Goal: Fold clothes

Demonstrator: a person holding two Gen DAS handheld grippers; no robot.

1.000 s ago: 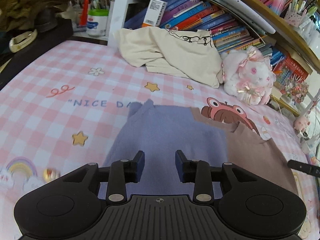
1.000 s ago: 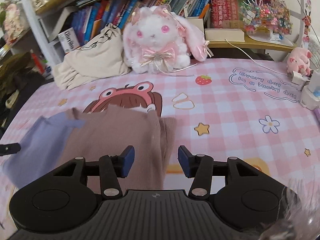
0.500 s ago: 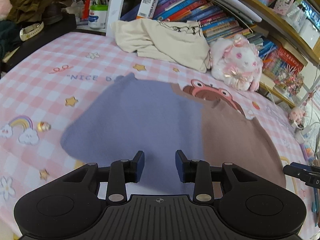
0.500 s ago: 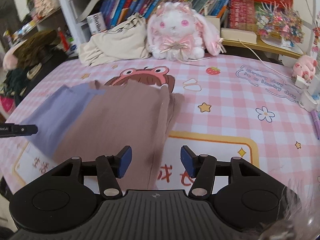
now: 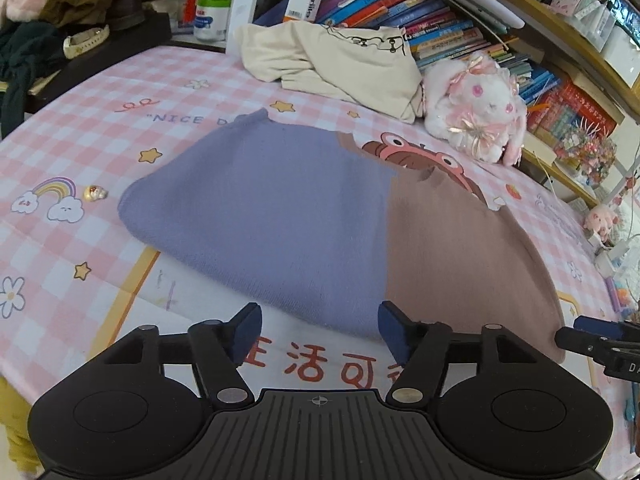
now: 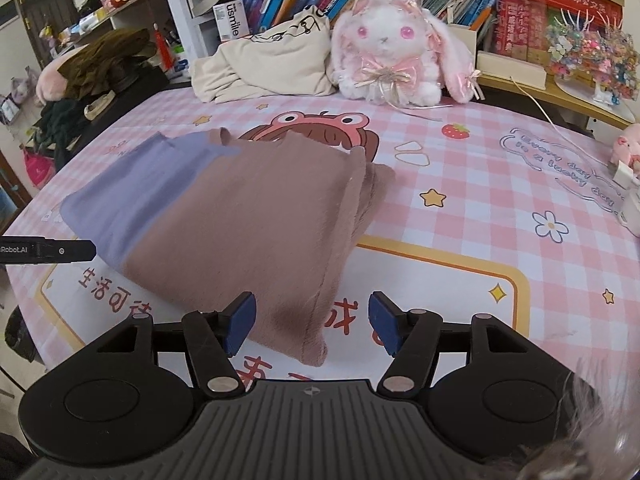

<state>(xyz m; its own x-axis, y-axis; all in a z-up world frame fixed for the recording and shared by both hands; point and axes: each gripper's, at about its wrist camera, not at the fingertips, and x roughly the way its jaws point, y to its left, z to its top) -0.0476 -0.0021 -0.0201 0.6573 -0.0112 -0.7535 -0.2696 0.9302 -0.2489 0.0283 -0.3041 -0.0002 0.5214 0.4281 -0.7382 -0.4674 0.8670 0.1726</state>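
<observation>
Left gripper jaws opening, wide, nothing pinched, parked just off the near hem of the folded garment; right gripper jaws opening too, near hem lying loose between the pads. Garment flat on the pink checked cloth, long axis running left to right, purple half left, brown half right. Cream garment and plush rabbit well behind.

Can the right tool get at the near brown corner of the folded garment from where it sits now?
Probably yes. The right tool hangs just over the brown corner of the folded garment, its jaws opening with the cloth edge between them and nothing else on the checked cloth in the way.
</observation>
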